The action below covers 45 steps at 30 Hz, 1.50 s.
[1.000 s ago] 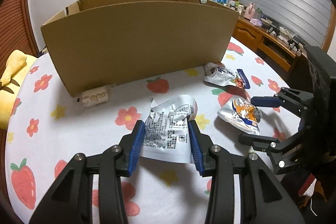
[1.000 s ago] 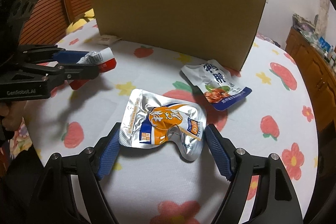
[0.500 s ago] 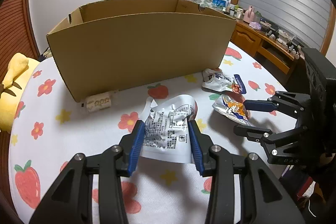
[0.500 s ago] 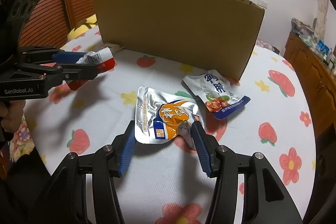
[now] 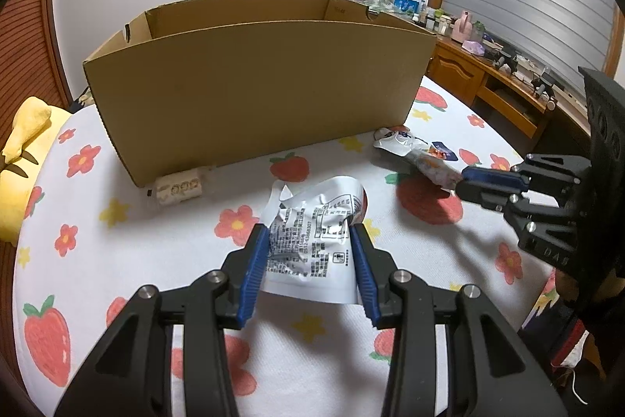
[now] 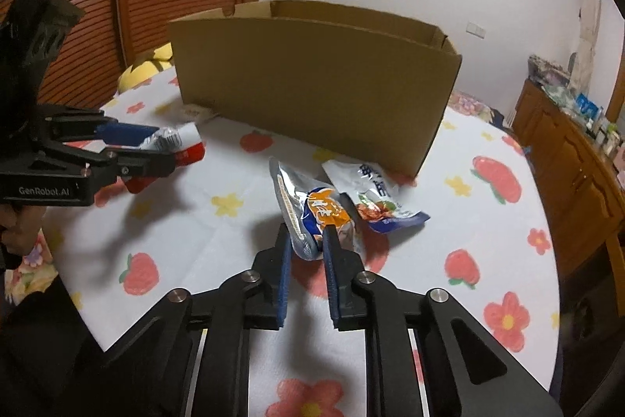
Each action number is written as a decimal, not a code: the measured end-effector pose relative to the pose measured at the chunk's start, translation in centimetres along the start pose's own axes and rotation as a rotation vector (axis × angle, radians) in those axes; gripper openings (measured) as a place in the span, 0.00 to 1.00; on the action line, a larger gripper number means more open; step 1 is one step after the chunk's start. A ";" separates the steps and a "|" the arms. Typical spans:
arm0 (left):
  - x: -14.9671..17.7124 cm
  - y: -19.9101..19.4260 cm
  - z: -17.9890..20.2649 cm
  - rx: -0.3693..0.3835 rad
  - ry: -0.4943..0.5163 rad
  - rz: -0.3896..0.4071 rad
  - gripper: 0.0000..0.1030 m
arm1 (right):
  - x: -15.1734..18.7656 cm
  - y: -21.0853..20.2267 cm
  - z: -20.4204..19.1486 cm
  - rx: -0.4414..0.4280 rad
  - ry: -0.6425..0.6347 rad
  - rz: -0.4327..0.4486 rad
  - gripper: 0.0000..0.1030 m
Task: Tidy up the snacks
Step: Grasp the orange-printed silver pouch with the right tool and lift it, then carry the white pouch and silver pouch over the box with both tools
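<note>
Left gripper [image 5: 310, 253] fingers clamp the white pouch [image 5: 312, 241]; right gripper [image 6: 306, 245] fingers clamp the orange pouch [image 6: 312, 213], both raised before the cardboard box [image 5: 258, 85]. A blue-edged pouch [image 6: 375, 202] lies beside the box's near right corner.

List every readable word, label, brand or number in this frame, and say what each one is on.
"GenRobot.AI": white lettering on the body of the left gripper.
Back of the white pouch held by the left gripper: dense small print, too small to read.
Orange foil pouch in the right gripper: stylised characters, unreadable.
Blue-edged pouch on the tablecloth: large Chinese characters, not clear enough to quote.
Small packet by the cardboard box: print blurred.
</note>
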State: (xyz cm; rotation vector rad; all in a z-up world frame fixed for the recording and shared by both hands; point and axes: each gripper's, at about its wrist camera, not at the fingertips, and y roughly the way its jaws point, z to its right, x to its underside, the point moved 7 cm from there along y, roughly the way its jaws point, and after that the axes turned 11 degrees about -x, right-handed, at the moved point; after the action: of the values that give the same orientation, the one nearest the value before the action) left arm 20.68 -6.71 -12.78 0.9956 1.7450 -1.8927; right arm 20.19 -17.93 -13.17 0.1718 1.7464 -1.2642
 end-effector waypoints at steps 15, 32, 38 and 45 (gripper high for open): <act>-0.5 -1.0 0.1 0.011 0.000 0.019 0.40 | -1.5 -2.3 -0.1 0.007 -0.018 0.031 0.00; -8.1 -6.4 -1.6 -0.006 0.000 0.176 0.40 | -8.2 -7.8 -0.8 0.023 -0.087 0.165 0.00; -11.0 -7.0 -2.6 -0.025 0.015 0.205 0.40 | -12.0 -8.7 -0.6 0.028 -0.119 0.218 0.00; -13.6 -6.2 -4.4 -0.058 -0.003 0.206 0.40 | -15.3 -6.8 0.3 0.005 -0.134 0.229 0.00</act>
State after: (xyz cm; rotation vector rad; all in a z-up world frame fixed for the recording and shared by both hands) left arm 26.60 -4.01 1.37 1.1043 1.6171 -1.7058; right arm 24.77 -15.37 2.80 0.2748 1.5611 -1.0883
